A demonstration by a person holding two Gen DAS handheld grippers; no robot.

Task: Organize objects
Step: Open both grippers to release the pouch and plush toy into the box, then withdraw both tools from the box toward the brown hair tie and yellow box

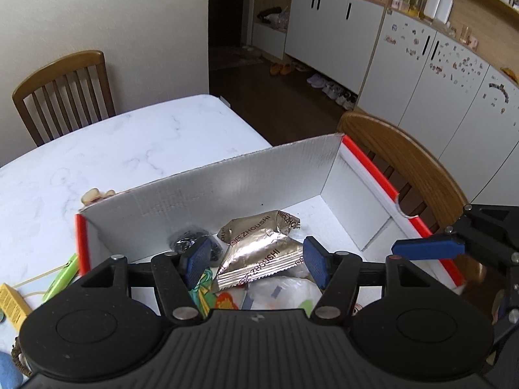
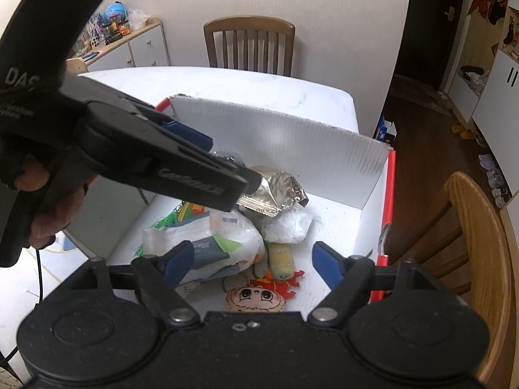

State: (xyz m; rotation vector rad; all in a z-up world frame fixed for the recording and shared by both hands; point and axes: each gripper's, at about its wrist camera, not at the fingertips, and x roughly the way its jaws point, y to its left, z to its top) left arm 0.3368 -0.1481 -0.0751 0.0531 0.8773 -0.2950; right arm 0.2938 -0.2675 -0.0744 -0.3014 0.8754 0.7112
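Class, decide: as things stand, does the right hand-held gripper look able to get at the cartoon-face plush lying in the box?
Probably yes. The right hand-held gripper is open above the box, and the cartoon-face plush lies uncovered just below it; the plastic bag sits beside it, not over it.

So the table is white marble-look with grey veins. A white cardboard box with orange-red edges sits on it, out at the edge by a wooden chair. Left of the box there's a green tube-ish thing with a yellow packet just beyond it. A small tan object peeks over the box's far wall.
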